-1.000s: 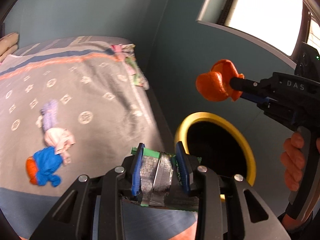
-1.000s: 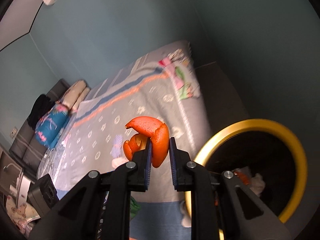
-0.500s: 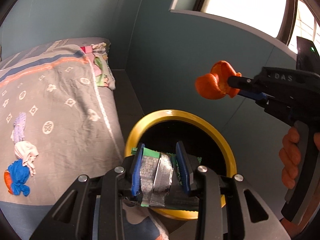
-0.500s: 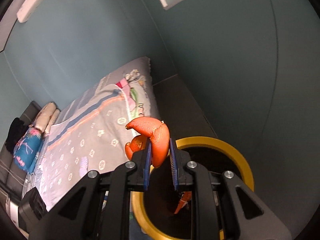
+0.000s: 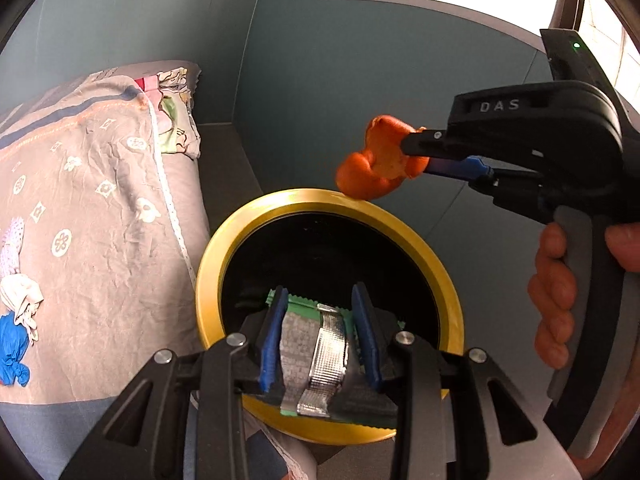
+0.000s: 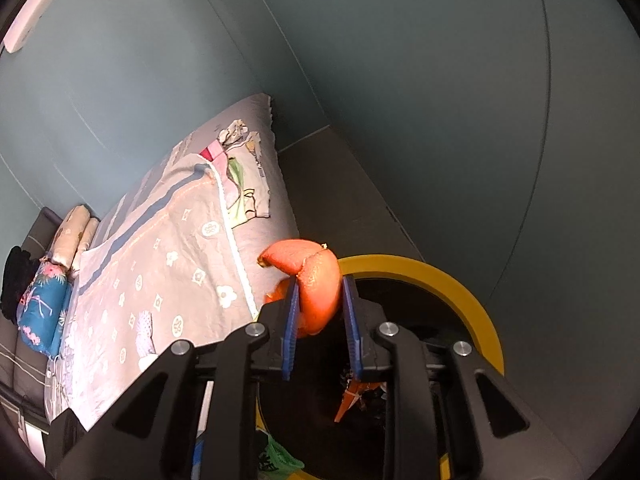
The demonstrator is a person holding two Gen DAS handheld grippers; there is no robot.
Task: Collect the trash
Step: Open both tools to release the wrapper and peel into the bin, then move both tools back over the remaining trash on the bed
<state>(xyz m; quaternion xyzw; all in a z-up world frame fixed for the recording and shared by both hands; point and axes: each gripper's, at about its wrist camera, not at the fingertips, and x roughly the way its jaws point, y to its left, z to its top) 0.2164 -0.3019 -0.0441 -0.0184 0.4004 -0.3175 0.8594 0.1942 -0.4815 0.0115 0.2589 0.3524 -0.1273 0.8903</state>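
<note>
My left gripper [image 5: 320, 336] is shut on a green and silver foil wrapper [image 5: 316, 356] and holds it over the mouth of the yellow-rimmed black bin [image 5: 440, 280]. My right gripper [image 6: 318, 312] is shut on a piece of orange peel [image 6: 316, 288]; in the left wrist view the peel [image 5: 372, 164] hangs above the bin's far rim. The bin also shows in the right wrist view [image 6: 472, 300], with some trash inside.
A bed with a grey patterned cover [image 5: 92, 208] lies left of the bin. A blue glove [image 5: 14, 344] and a crumpled white tissue [image 5: 20, 296] lie on it. Teal walls [image 5: 320, 80] stand close behind the bin. Pillows [image 6: 76, 236] lie at the bed's far end.
Both grippers have moved from over the bed toward the bin. The wrapper is now over the bin's opening and the peel has come down close above its rim.
</note>
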